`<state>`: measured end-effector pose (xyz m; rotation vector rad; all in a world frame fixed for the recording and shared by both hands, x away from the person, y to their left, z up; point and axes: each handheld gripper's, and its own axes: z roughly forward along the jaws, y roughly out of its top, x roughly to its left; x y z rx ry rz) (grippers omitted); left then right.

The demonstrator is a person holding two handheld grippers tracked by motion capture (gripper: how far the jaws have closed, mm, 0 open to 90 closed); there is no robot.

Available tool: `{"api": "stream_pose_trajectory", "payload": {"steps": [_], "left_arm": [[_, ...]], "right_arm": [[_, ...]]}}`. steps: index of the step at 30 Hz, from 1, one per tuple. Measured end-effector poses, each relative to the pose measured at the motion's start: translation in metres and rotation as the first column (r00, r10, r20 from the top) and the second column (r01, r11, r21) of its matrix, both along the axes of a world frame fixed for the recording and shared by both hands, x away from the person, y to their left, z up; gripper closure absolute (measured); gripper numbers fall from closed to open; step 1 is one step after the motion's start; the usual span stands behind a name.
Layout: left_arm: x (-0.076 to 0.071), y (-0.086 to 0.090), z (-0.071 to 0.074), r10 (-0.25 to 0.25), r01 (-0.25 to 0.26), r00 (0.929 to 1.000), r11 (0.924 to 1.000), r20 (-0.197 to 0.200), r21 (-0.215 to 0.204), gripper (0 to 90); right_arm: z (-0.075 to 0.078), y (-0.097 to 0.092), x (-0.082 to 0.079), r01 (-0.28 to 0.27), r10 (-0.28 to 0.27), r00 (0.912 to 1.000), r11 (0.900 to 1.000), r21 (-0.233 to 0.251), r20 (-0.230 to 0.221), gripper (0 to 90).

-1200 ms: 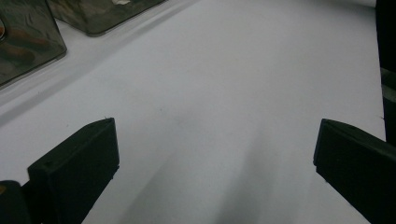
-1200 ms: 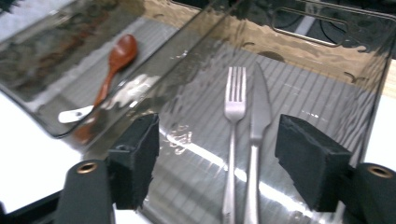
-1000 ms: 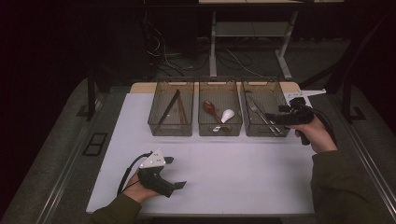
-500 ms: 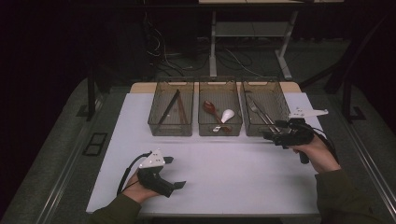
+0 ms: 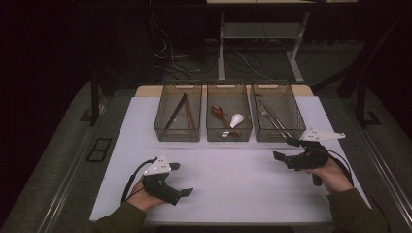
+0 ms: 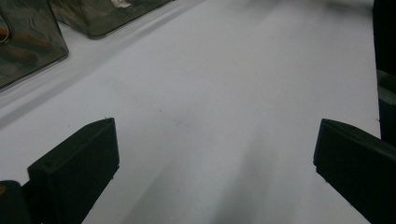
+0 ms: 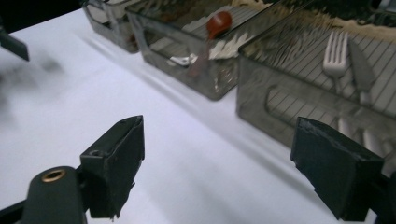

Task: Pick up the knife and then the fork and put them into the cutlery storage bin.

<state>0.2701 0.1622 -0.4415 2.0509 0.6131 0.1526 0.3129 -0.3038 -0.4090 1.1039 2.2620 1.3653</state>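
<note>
Pulled back from the cutlery bin (image 5: 276, 112) behind it, right tongs (image 5: 286, 149) spread wide, empty after sorting; left tongs (image 5: 178, 179) rested wide, empty.

left gripper (image 5: 177, 179): lower left, jaws wide apart, empty | right gripper (image 5: 284, 149): right of centre, jaws just opening, empty

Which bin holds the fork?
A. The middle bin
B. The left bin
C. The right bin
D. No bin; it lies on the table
C: the fork lies in the right bin, beside a knife; the middle bin holds spoons and the left bin holds chopsticks.
</note>
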Motion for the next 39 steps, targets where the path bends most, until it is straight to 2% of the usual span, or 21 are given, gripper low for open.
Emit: {"api": "stream_pose_trajectory", "payload": {"steps": [7,11,14,20,27,39], "left_arm": [[0.0,0.0,0.0,0.001,-0.001,1.0,1.0,0.003,-0.004,0.0],[0.0,0.0,0.001,0.0,0.0,1.0,1.0,0.004,-0.003,0.0],[0.0,0.0,0.001,-0.002,0.002,1.0,1.0,0.004,-0.004,0.0],[-0.001,0.001,0.001,-0.005,0.005,1.0,1.0,0.007,-0.001,0.0],[-0.001,0.002,0.001,-0.004,0.004,1.0,1.0,0.007,0.004,0.0],[-0.001,0.002,0.001,0.002,-0.002,1.0,1.0,0.002,-0.002,0.0]], "right_arm": [[-0.012,0.005,-0.02,-0.022,0.022,0.9997,0.9996,-0.016,0.011,16.5],[-0.019,0.009,-0.031,-0.025,0.025,0.9996,0.9997,0.003,0.008,14.8],[-0.025,0.011,-0.039,-0.043,0.043,0.9991,0.9989,-0.017,0.002,14.8],[-0.033,0.01,-0.049,-0.034,0.034,0.9994,0.9993,-0.014,-0.002,14.8],[-0.034,0.007,-0.054,-0.051,0.051,0.9987,0.9986,-0.011,-0.001,14.8],[-0.034,0.007,-0.054,-0.061,0.061,0.9981,0.9979,-0.023,0.006,14.8]]}}
